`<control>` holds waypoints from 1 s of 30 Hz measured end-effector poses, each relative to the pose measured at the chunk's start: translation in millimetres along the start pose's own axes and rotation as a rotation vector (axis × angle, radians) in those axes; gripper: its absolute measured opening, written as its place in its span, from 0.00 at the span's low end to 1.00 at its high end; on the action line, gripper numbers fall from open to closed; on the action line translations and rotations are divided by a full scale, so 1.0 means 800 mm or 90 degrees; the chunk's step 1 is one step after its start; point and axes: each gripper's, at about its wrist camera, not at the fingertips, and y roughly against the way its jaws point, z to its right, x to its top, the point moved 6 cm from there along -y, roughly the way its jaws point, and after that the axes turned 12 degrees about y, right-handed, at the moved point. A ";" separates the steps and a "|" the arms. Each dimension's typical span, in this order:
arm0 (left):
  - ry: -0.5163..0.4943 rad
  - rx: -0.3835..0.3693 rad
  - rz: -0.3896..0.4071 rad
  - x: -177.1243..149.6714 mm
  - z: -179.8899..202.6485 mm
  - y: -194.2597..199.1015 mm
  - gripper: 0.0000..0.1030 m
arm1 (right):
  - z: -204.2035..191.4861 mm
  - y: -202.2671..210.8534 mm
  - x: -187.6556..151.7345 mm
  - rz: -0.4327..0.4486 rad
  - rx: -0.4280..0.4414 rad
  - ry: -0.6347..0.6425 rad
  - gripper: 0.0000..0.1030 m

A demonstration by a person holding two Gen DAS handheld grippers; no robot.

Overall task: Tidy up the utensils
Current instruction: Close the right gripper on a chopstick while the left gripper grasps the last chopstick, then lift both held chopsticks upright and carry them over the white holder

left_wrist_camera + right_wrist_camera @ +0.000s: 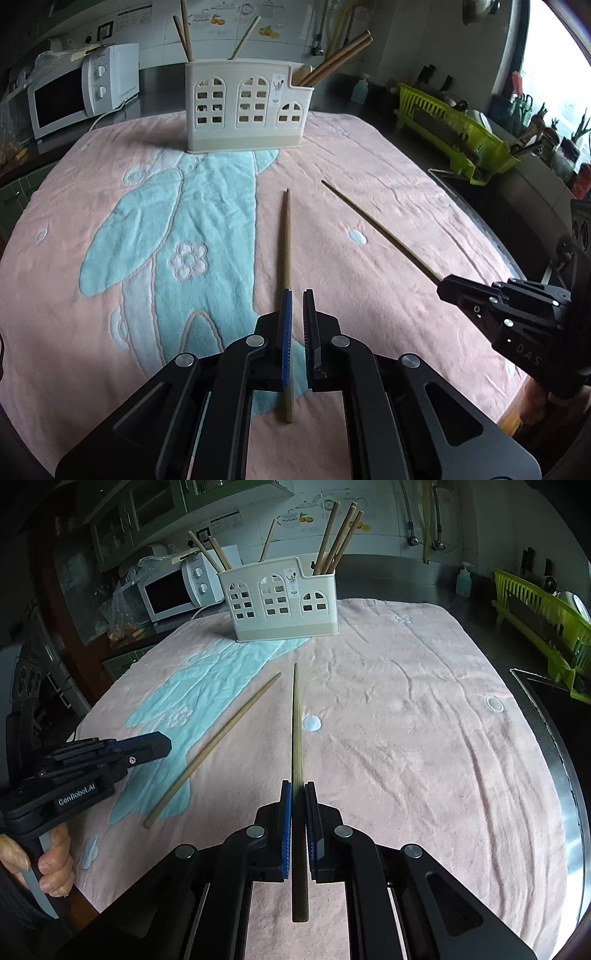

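A cream utensil holder (243, 107) (280, 602) with arched cut-outs stands at the far end of the towel, with several chopsticks upright in it. My right gripper (297, 786) (445, 286) is shut on a wooden chopstick (295, 720) (373, 221), which points forward above the towel toward the holder. A second chopstick (287, 240) (214, 746) lies loose on the towel. My left gripper (297, 295) (164, 744) hovers just over its near end, jaws shut with nothing between them; the right wrist view shows it clear of that chopstick.
A pink and blue towel (369, 192) (406, 720) covers the counter. A white microwave (74, 96) (173, 590) stands at the back left. A green dish rack (454, 129) (543, 627) and a dark sink (554, 716) are on the right. A hand (51, 864) holds the left gripper's handle.
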 end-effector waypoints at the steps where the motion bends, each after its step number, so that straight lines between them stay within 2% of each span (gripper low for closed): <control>1: -0.002 0.004 -0.006 -0.004 -0.001 -0.004 0.15 | -0.001 -0.001 -0.001 -0.001 0.001 -0.001 0.07; 10: -0.002 0.033 -0.053 -0.030 -0.014 -0.030 0.17 | -0.002 -0.004 -0.003 -0.004 0.005 -0.003 0.07; 15: -0.020 0.043 -0.051 -0.033 -0.012 -0.032 0.15 | -0.003 -0.004 -0.001 0.001 0.007 -0.002 0.07; 17: -0.020 0.051 -0.051 -0.032 -0.014 -0.030 0.06 | -0.004 -0.002 0.000 0.004 0.007 -0.002 0.07; 19: -0.013 0.047 -0.054 -0.030 -0.016 -0.029 0.06 | -0.004 0.000 0.001 0.007 0.007 -0.002 0.07; 23: -0.020 0.047 -0.035 -0.021 -0.014 -0.017 0.06 | -0.005 0.007 0.006 0.018 0.006 0.001 0.07; 30: -0.006 0.017 0.045 0.022 -0.009 0.028 0.06 | -0.003 0.026 0.026 0.052 0.003 0.006 0.07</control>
